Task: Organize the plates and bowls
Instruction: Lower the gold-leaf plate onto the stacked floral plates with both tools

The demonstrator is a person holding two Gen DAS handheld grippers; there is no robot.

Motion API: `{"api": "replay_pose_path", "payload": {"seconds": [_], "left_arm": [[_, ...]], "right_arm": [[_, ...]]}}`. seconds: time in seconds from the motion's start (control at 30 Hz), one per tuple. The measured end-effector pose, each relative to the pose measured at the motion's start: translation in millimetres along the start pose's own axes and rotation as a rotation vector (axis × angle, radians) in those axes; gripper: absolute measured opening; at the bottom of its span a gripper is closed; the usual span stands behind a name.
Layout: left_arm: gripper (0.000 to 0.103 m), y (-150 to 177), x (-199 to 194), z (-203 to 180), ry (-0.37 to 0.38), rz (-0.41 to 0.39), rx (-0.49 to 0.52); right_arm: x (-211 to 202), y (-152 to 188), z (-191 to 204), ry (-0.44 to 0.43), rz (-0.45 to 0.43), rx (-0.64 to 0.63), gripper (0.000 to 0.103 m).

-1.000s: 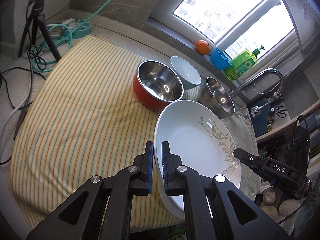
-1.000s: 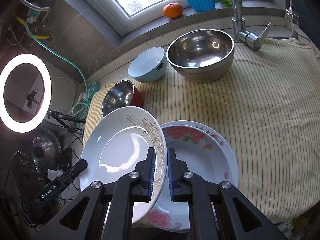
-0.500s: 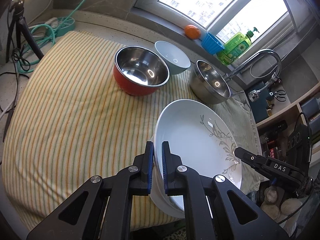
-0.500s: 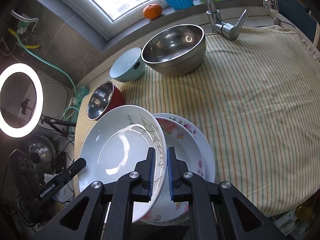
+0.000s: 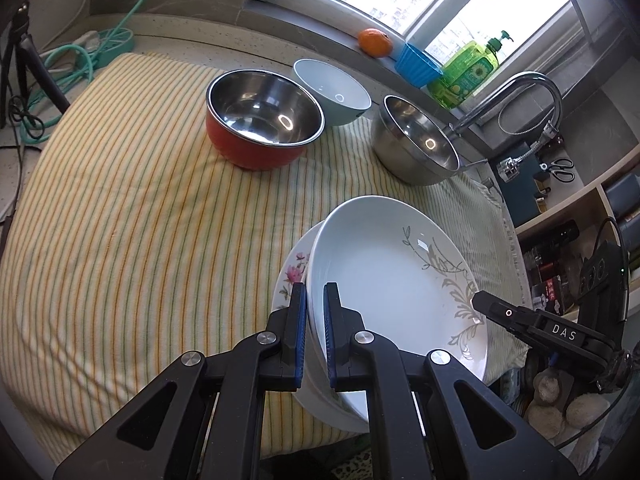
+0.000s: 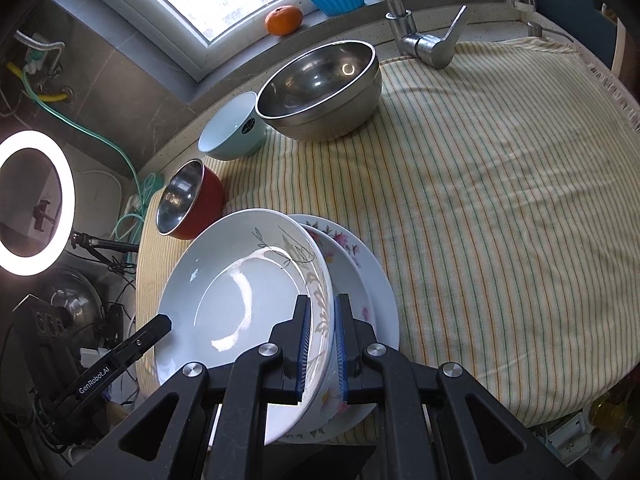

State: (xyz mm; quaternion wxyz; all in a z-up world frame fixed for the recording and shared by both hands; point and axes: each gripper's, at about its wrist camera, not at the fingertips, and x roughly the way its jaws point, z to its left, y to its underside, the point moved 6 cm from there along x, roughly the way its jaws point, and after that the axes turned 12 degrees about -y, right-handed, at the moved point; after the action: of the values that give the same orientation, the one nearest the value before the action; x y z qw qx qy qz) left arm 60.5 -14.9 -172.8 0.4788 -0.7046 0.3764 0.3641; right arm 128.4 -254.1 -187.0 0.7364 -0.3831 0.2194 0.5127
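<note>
A white plate with a grey leaf pattern is held tilted between both grippers. My left gripper is shut on its near rim. My right gripper is shut on the opposite rim, and its black tip shows in the left wrist view. Right under the white plate, a floral plate lies on the striped cloth. Whether the two plates touch I cannot tell. Behind them stand a red bowl with a steel inside, a light blue bowl and a steel bowl.
The yellow striped cloth covers the counter. A faucet rises at the back right. An orange, a blue cup and a green soap bottle sit on the window sill. A ring light and cables are at the left.
Both grippers have carried the leaf plate down and across, over the floral plate. It now sits lower and covers more of the floral plate. The bowls have not moved.
</note>
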Motion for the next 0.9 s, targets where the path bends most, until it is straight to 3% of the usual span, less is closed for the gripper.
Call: {"api": "replay_pose_path", "payload": {"seconds": [0.9], "left_arm": [[0.006,10.6,20.7,-10.4,-0.03,0.021,0.064]], "right_arm": [[9.4,10.2,-17.1,0.057,0.018,-0.013,0.011]]}}
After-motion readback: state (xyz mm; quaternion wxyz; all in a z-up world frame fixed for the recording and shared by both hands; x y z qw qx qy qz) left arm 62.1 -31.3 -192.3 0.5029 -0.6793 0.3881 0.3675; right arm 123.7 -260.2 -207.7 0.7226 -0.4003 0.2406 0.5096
